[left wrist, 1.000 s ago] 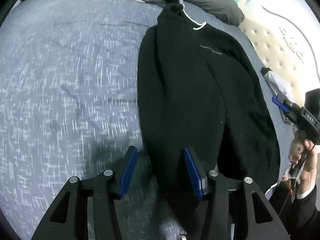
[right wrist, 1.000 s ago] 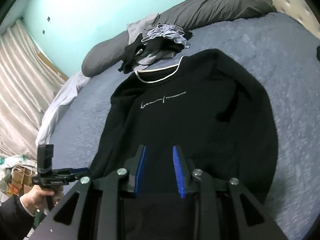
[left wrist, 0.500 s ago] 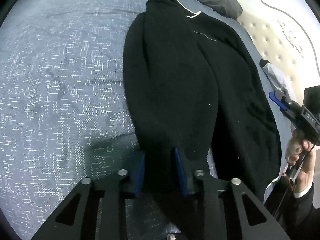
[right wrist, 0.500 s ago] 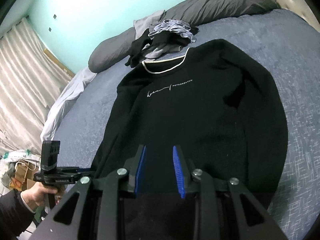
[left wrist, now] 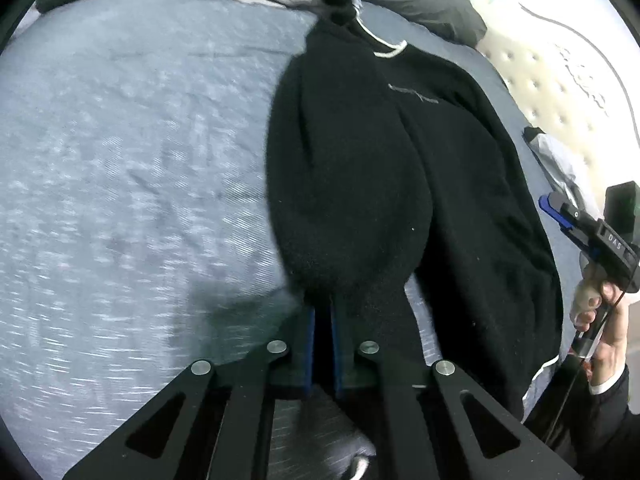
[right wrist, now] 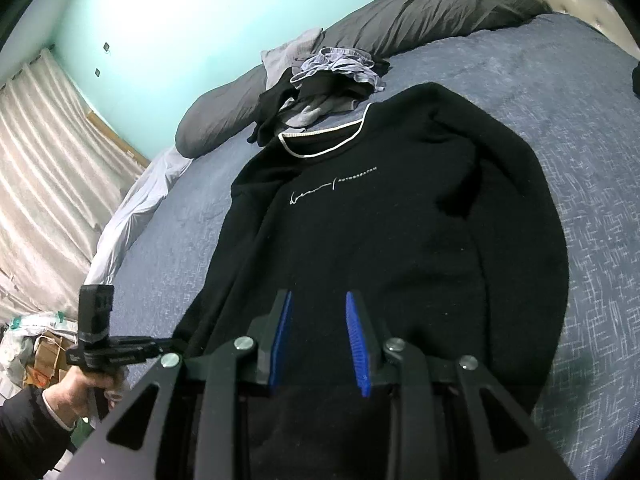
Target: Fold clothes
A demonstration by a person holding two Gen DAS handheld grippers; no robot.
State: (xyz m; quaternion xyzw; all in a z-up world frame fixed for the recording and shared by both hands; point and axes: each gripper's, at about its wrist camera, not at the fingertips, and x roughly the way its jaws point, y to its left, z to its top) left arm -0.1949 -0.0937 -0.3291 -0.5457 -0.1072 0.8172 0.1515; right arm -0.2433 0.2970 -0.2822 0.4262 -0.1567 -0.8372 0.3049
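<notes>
A black sweatshirt point(right wrist: 360, 236) with a white-trimmed collar and small white chest print lies face up on the blue bed. My left gripper point(left wrist: 323, 312) is shut on the cuff of its left sleeve point(left wrist: 348, 200), which lies along the body's edge. The left gripper also shows in the right wrist view point(right wrist: 176, 346) at the sweatshirt's lower left. My right gripper point(right wrist: 318, 320) is open over the hem, its blue pads point(right wrist: 354, 336) apart with black fabric between and below them. It shows in the left wrist view point(left wrist: 556, 210) at the right.
A pile of dark and grey clothes point(right wrist: 328, 84) lies just beyond the collar, against grey pillows point(right wrist: 420, 24). A cream tufted headboard point(left wrist: 560, 92) is at the right. Curtains point(right wrist: 44, 184) and floor clutter point(right wrist: 36, 344) are beside the bed. The blue bedspread point(left wrist: 120, 160) stretches left.
My left gripper has closed from open onto the sleeve cuff and shifted along the sleeve. My right gripper has stayed open over the hem, with the view moving slightly.
</notes>
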